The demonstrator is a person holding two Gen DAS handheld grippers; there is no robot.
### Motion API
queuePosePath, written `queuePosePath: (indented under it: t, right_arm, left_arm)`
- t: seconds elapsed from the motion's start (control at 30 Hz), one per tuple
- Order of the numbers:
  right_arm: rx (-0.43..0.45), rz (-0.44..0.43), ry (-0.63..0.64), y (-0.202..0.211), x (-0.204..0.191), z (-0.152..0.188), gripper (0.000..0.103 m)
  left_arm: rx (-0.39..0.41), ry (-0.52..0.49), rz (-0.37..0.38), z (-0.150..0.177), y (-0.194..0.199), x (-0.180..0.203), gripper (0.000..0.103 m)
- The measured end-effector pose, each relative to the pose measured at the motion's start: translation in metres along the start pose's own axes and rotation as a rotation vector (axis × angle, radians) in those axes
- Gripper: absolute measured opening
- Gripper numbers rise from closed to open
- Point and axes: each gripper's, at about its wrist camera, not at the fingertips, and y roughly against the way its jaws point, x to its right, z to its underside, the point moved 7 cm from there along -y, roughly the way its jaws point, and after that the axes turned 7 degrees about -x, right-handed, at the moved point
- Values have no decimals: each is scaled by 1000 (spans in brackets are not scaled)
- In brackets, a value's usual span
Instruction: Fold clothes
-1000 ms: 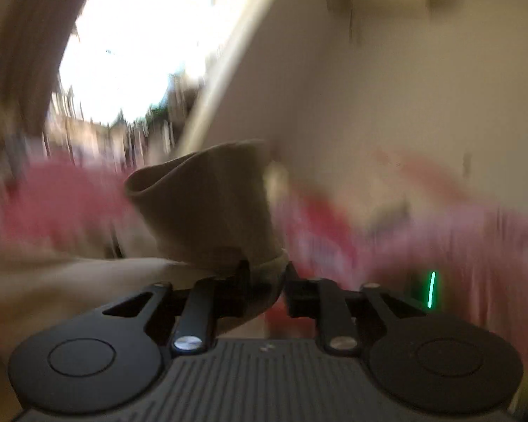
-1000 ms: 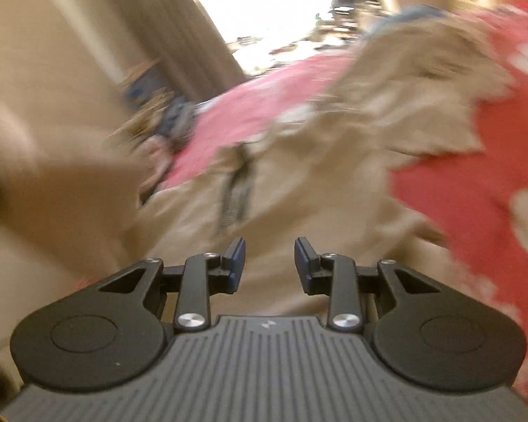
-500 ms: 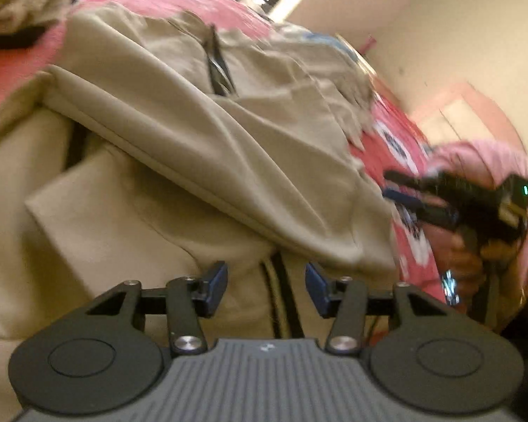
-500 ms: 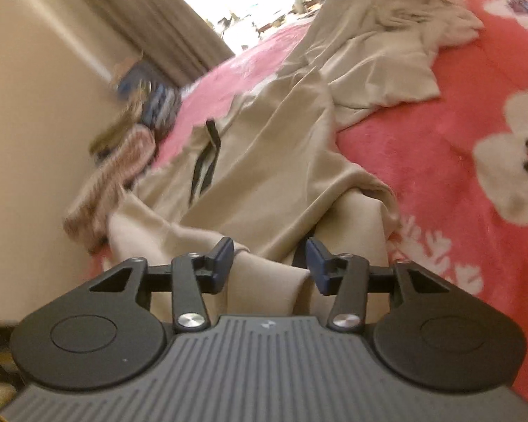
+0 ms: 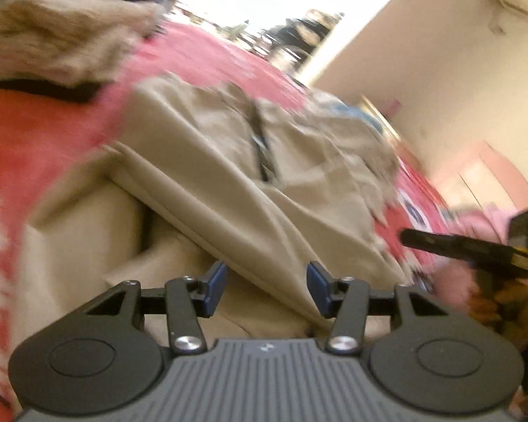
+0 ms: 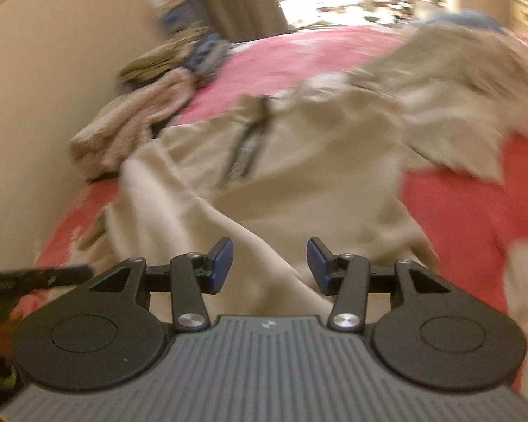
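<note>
A: Red floral bedspread (image 6: 468,211) fills both views, cream wall (image 5: 457,52) behind, bright window at the top. Both frames are blurry.

B: Fingers first?

A: Left gripper (image 5: 265,283): blue pads spread wide, nothing between them. Right gripper (image 6: 269,263): same, jaws apart and empty. In the left view the right gripper shows again at the right edge, dark and edge-on.

B: And just past the tips?

A: Beige garment (image 5: 228,190), lying on the bedspread right under both grippers. A folded flap with a long straight edge runs diagonally from left-centre down toward the lower middle of the left frame. Dark zipper or placket (image 6: 244,151) sits mid-frame in the right view.

B: Folded or not?

A: Partly doubled over, still rumpled toward the upper right. Can't say which stage that is.

B: Handling?

A: My read: soft, light, limp cloth that will sag and drag if lifted from one point. Not fragile, not slick. Best holds look like the straight folded edge or a corner, pinching through both layers, one gripper at each end so it stays taut.

B: Anything else around?

A: More crumpled beige cloth (image 6: 450,70) at the upper right, touching the garment. Knit pile (image 6: 133,123) at the upper left against the wall, just beside the garment's edge.
</note>
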Motion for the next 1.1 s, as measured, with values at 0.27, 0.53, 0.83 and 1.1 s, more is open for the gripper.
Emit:
queuePosePath:
  t: [0.27,0.53,0.83,1.1]
  right_arm:
    - [-143,-162,124,-87,-77,-75,46]
    - [-224,-261,55,-188,-117,-124,46]
    - [-285,-328,-21,-257,-124,-145,43]
    - [-189,-432,69,-225,-113,-119,1]
  left_arm:
    - [32,390,73,-37,-11,-102,53]
    - [35,570,203,-54,-41,-129,50]
    - [98,652,193,-45,-50,-146,8]
    - [164,678,215,-32,-49,-159,7]
